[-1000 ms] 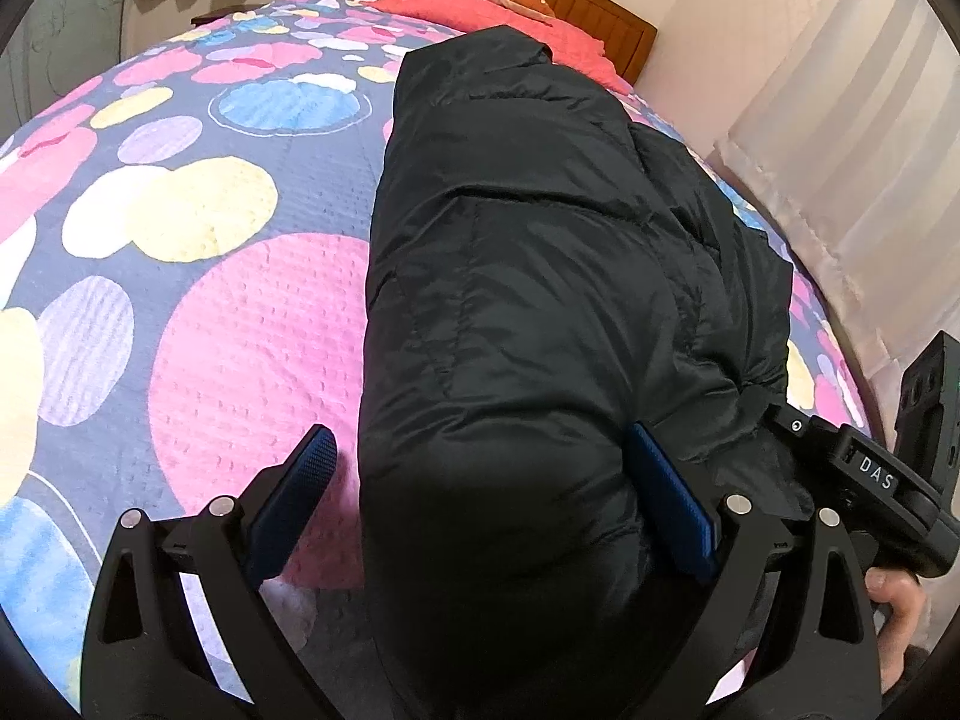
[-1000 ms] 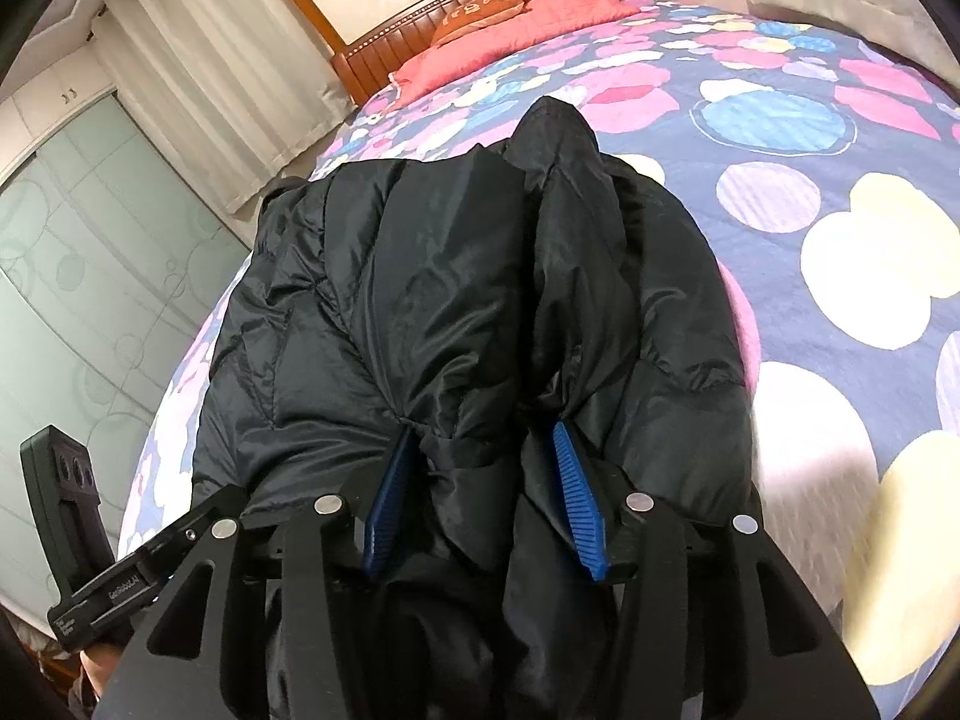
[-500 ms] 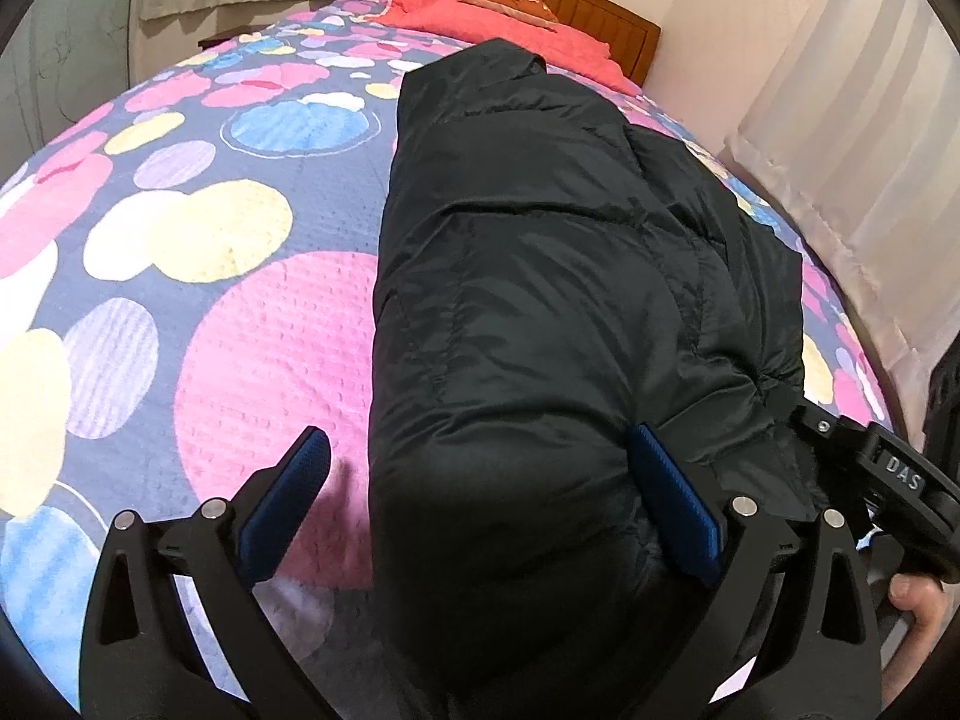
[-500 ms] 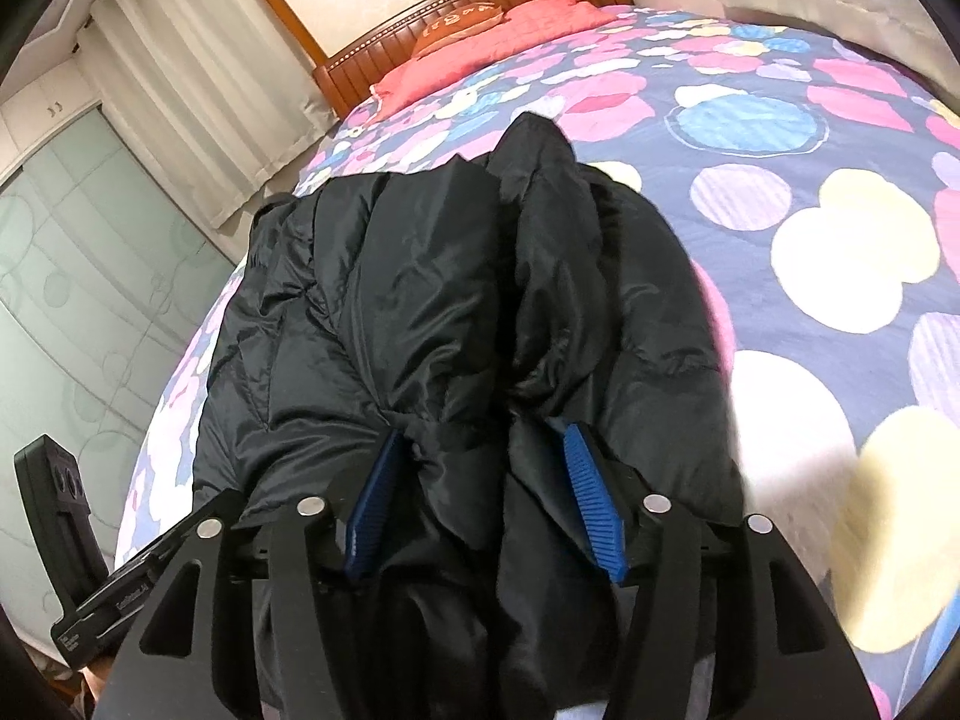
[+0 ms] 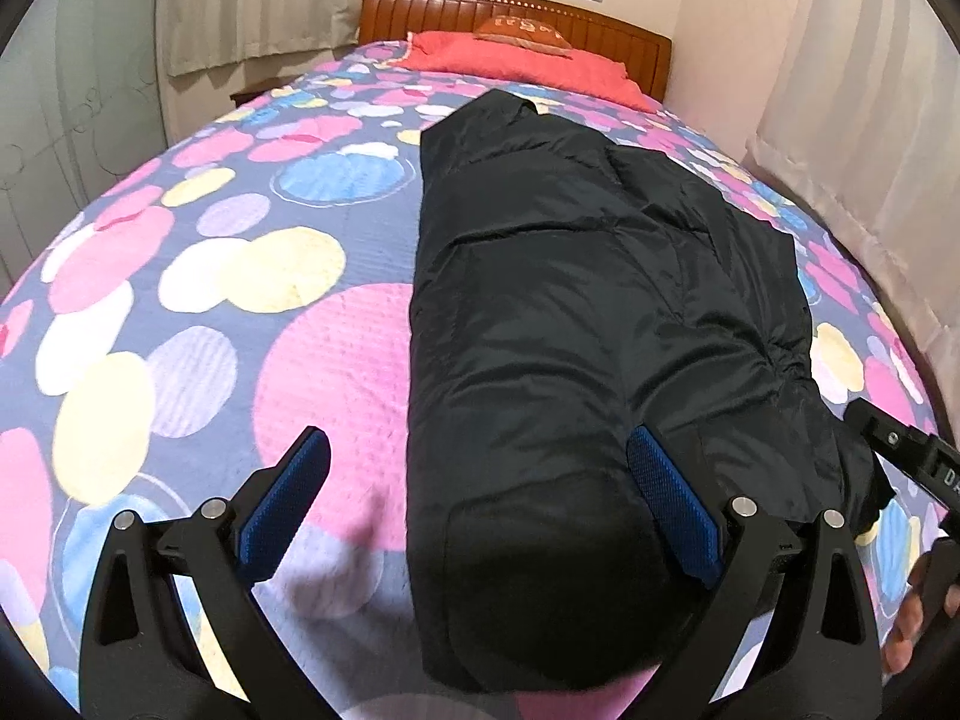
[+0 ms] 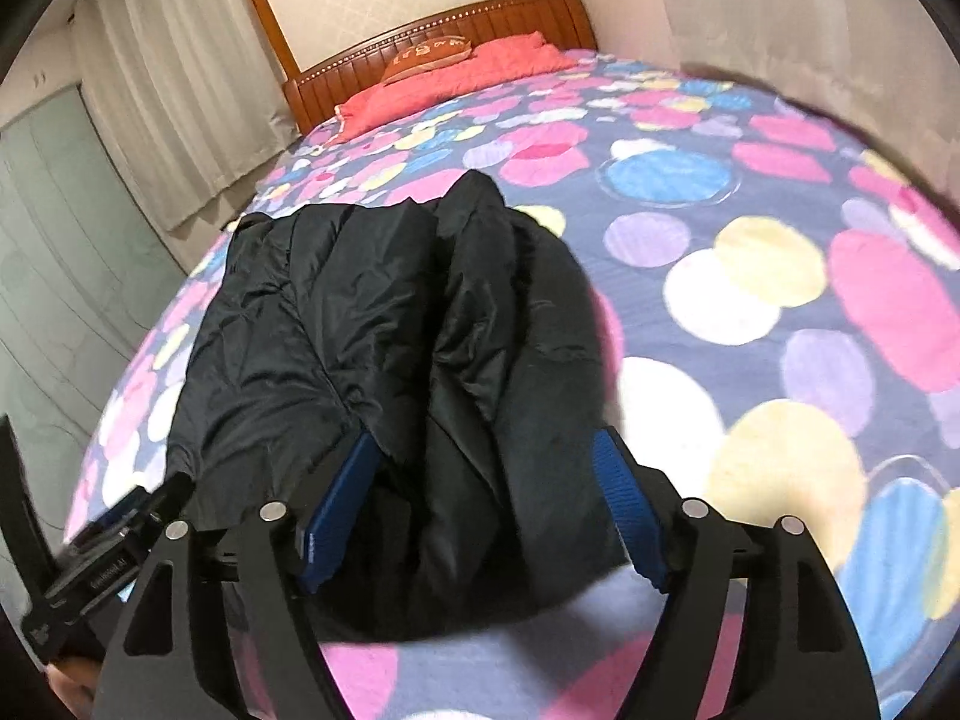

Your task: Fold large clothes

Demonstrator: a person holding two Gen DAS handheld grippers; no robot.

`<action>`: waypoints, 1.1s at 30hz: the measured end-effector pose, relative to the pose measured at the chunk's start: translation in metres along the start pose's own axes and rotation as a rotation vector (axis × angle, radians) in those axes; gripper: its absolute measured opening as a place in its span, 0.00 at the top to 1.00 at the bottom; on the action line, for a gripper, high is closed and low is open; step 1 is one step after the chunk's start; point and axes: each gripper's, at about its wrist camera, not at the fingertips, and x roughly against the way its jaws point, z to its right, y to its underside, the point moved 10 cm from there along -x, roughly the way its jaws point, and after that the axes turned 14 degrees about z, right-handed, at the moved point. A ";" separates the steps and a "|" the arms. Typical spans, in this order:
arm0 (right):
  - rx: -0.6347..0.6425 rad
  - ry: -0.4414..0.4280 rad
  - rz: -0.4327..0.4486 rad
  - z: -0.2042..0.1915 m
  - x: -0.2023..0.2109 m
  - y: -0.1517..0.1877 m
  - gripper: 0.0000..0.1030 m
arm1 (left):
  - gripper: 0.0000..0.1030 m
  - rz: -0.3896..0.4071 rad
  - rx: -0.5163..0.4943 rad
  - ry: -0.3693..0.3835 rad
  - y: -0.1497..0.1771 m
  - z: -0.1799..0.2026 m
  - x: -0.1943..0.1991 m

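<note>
The right gripper (image 6: 486,468) is opening its jaws, the near end of the black jacket (image 6: 384,324) between the blue pads but loose of them. The left gripper (image 5: 474,492) stands spread wide, gripping nothing, over the jacket's left edge. The jacket lies folded lengthwise on the spotted bedspread (image 5: 198,276). Only the left view shows a smooth folded top; the right view shows a deep crease down the middle.

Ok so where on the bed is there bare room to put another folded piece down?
Free: the wide bedspread beside the black jacket, on the side away from the curtains, up to the red pillow. Crowded: the narrow strip between jacket and curtains.
</note>
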 end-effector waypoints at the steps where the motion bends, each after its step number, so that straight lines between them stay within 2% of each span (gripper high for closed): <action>1: 0.017 0.010 0.008 0.000 0.005 0.000 0.27 | 0.04 0.004 0.000 -0.003 0.001 0.000 0.004; 6: 0.087 0.054 0.035 -0.001 0.027 0.004 0.24 | 0.04 0.021 -0.002 -0.025 0.002 0.000 0.025; 16: 0.137 0.057 0.052 -0.013 0.058 0.018 0.22 | 0.03 0.064 0.003 -0.072 0.009 -0.008 0.073; 23: 0.159 0.064 0.078 -0.020 0.078 0.020 0.20 | 0.03 0.114 -0.022 -0.107 -0.002 -0.010 0.103; 33: 0.192 0.072 0.129 -0.027 0.108 0.009 0.19 | 0.03 0.158 -0.036 -0.103 -0.012 -0.003 0.134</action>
